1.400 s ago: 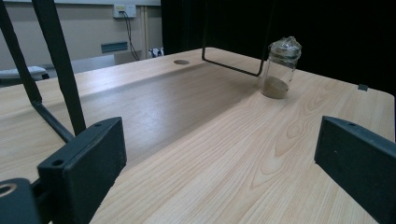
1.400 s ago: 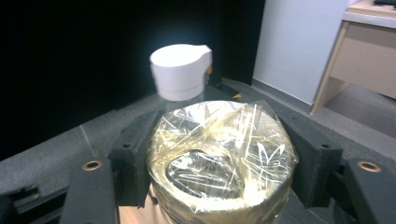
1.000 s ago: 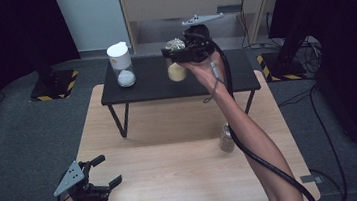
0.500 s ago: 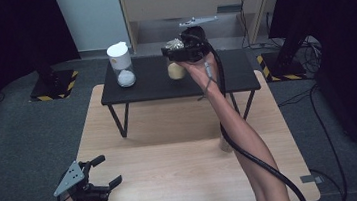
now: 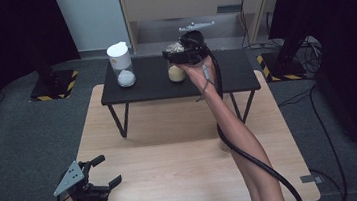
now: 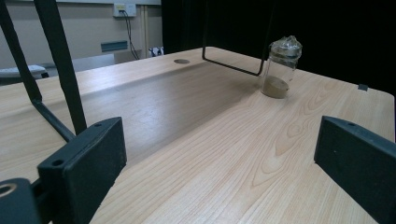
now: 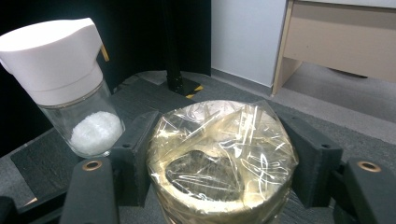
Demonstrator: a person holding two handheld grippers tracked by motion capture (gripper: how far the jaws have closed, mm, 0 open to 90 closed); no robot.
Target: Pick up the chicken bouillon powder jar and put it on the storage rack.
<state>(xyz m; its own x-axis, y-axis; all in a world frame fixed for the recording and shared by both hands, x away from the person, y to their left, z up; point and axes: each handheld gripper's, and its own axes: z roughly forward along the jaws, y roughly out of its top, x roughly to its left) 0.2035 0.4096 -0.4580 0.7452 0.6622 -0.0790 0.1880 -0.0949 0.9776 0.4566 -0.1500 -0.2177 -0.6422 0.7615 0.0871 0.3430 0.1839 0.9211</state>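
Note:
On the low black table [image 5: 234, 77] stands a glass jar of yellowish stuff [image 5: 176, 73] with plastic wrap over its mouth [image 7: 219, 154]. My right gripper [image 5: 182, 55] reaches over it from the right, and its two black jaws press the jar's top from both sides [image 7: 224, 163]. My left gripper [image 5: 101, 171] is held low over the wooden table's near left corner, open with nothing between the jaws [image 6: 219, 154]. A second small wrapped jar of brown powder [image 6: 280, 65] stands farther out on the wooden table.
A white-lidded glass jar of white grains [image 5: 122, 66] [image 7: 70, 88] stands on the black table's left part. The black table's thin metal legs [image 6: 60, 70] rest on the wooden table [image 5: 174, 171]. The right gripper's thick cable [image 5: 253, 158] trails along the forearm.
The right forearm has shifted slightly and now covers the small jar on the wooden table in the high view. The left gripper has stayed in place.

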